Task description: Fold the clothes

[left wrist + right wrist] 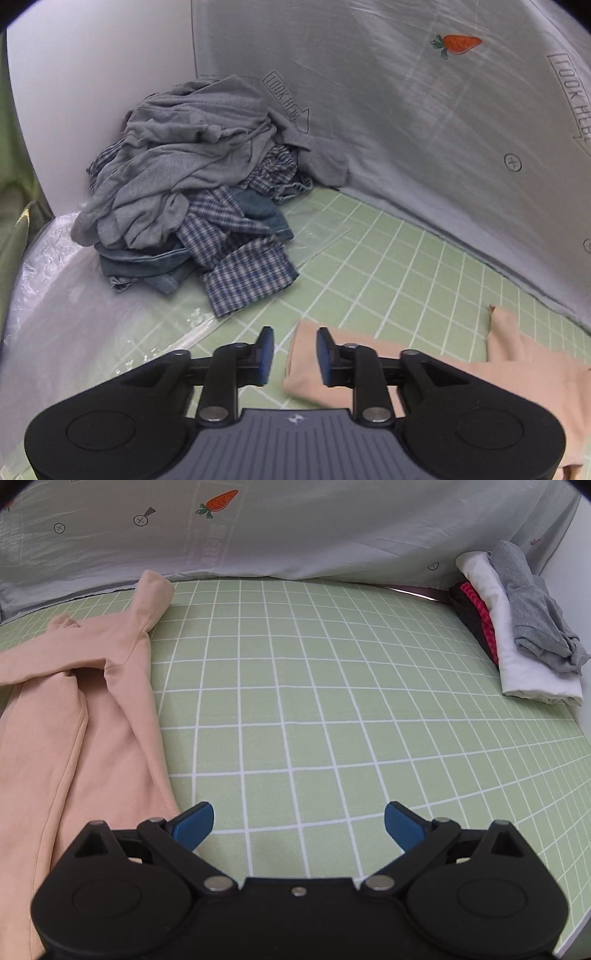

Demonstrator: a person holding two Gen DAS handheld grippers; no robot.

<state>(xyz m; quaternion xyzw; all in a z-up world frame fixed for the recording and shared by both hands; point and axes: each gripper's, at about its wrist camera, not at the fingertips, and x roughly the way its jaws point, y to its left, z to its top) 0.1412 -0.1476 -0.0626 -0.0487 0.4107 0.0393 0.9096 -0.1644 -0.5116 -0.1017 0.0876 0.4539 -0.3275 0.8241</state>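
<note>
A peach long-sleeved garment (74,709) lies flat on the green grid mat (332,701), one sleeve reaching toward the back sheet. In the left wrist view its folded edge (306,373) shows just under my left gripper (294,356), whose blue pads stand a little apart with only mat and the cloth's edge below them. My right gripper (299,825) hovers wide open over bare mat, just right of the garment's hem. A heap of unfolded clothes (192,199), grey jersey over blue plaid and denim, fills the far left corner.
A stack of folded clothes (517,627), white, grey, red and black, sits at the mat's far right. A grey sheet with a carrot print (460,43) hangs behind the mat. Clear plastic (55,295) covers the left edge beside a white wall (74,92).
</note>
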